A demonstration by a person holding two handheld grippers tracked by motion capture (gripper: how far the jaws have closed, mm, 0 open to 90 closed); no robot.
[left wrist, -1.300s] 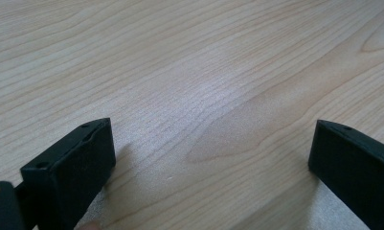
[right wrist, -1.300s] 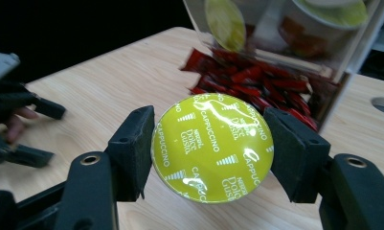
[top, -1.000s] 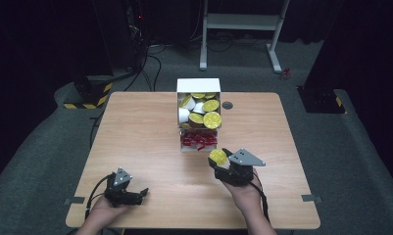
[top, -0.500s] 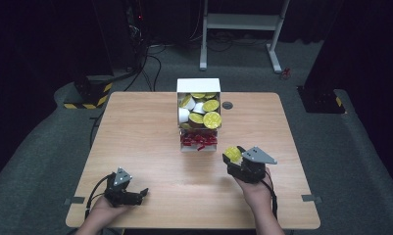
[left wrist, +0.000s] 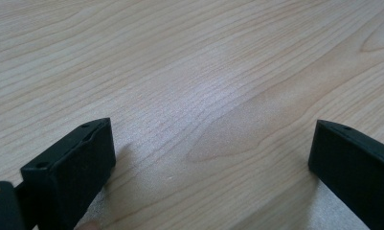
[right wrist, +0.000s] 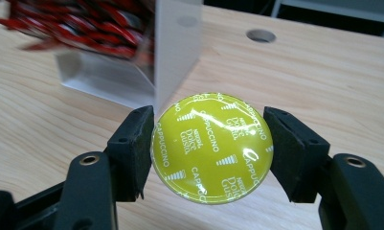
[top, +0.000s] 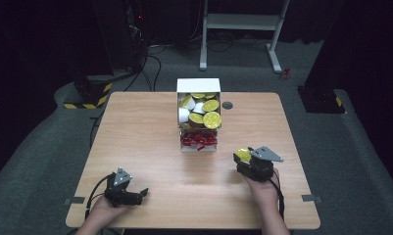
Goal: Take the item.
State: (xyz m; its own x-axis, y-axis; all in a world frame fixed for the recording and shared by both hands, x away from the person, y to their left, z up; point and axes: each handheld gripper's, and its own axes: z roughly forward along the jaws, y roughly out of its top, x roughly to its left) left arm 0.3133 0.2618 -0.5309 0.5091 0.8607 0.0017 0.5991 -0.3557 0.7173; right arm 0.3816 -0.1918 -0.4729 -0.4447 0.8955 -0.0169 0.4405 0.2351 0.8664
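Note:
My right gripper (top: 244,157) (right wrist: 211,151) is shut on a coffee capsule (right wrist: 212,148) (top: 242,154) with a yellow-green foil lid, held just above the table right of the dispenser. The white dispenser box (top: 198,86) stands at the table's far middle, with several more yellow-lidded capsules (top: 205,112) in its upper part and red sachets (top: 198,140) (right wrist: 84,24) in its lower tray. My left gripper (top: 140,194) (left wrist: 208,158) rests open near the front left edge, with bare wood between its jaws.
The wooden table (top: 135,132) has a round cable hole (top: 227,105) (right wrist: 260,35) right of the box. A white metal stand (top: 243,22) and cables lie on the floor beyond the far edge.
My right gripper has carried the capsule to the right and slightly toward me, away from the dispenser. The left gripper has stayed put.

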